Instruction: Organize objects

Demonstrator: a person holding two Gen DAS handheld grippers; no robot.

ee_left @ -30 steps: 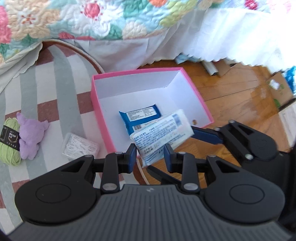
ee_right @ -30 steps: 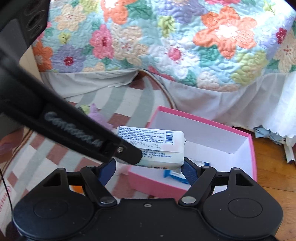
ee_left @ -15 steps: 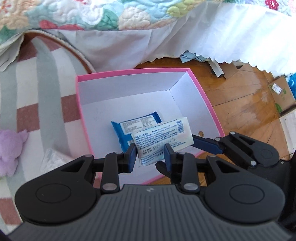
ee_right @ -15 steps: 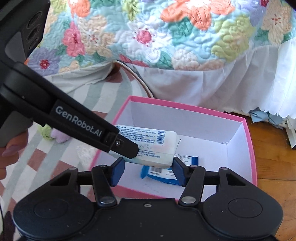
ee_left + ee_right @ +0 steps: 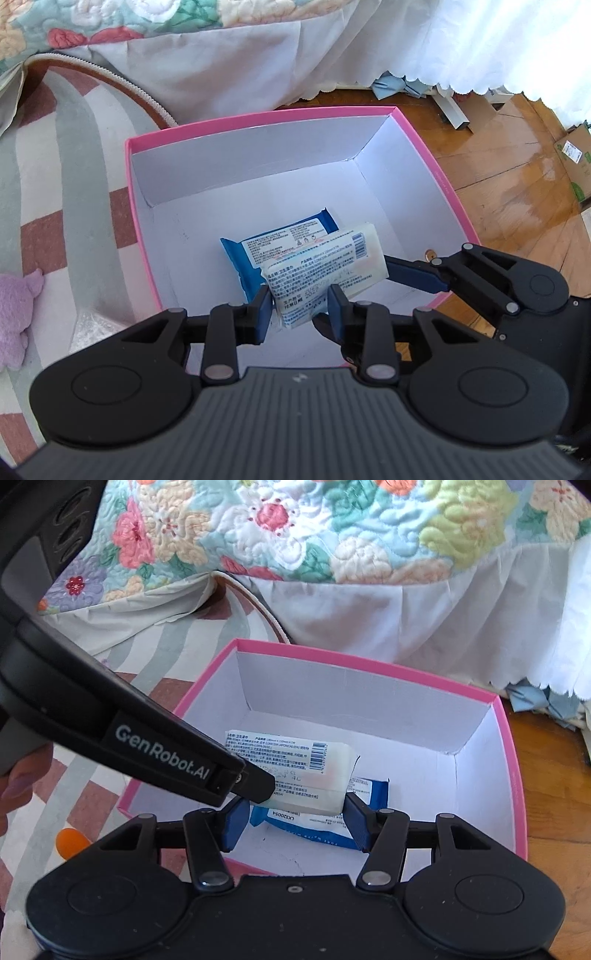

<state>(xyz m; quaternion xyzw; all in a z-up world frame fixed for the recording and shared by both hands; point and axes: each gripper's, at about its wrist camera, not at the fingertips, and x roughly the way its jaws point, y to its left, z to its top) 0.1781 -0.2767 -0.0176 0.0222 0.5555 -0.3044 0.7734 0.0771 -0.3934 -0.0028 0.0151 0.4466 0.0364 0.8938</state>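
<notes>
A: What has changed for you in the last second?

B: Your left gripper (image 5: 300,308) has carried the white, printed plastic tissue pack (image 5: 327,269) from above the near rim to well inside the pink cardboard box (image 5: 436,173). Its fingers are clamped on the pack's near end. Your right gripper (image 5: 293,818) has come in too, fingers straddling the pack's far-right end, though I cannot tell whether they press it.

A: So where does that leave the task?

B: Judging by this, the pack is about ready to be let go. It hangs low, partly over the blue plastic wipes packet (image 5: 280,245) lying flat on the box floor.

A: Anything else inside?

B: No, the farther floor is bare white card.
</notes>
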